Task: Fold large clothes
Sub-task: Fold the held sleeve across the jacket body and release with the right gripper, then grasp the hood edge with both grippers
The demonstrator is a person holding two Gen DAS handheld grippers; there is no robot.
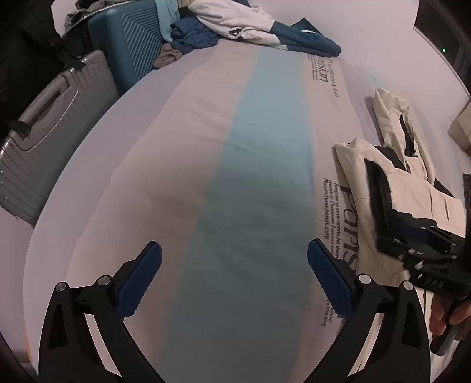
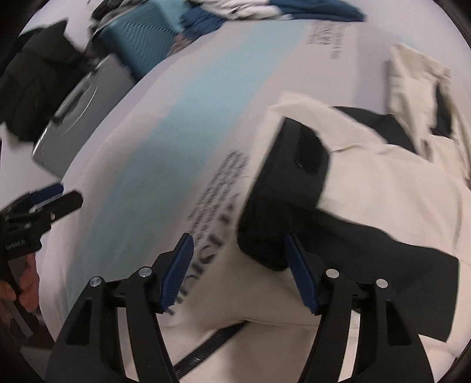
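A teal suitcase (image 1: 129,44) and a grey suitcase (image 1: 50,129) stand beside the printed, blue-striped bed cover (image 1: 250,165)

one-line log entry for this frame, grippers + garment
left gripper: open, over bare sheet | right gripper: open, at black cuff | cream jacket: flat, not gripped

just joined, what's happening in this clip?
A person with a claw in each hand is folding clothes on a bed. A cream and black jacket lies on the printed sheet. The right claw is open, right at the jacket's black sleeve cuff, gripping nothing. The left claw is open over bare sheet, holding nothing. More clothes are piled at the far end, and two suitcases stand beside the bed.
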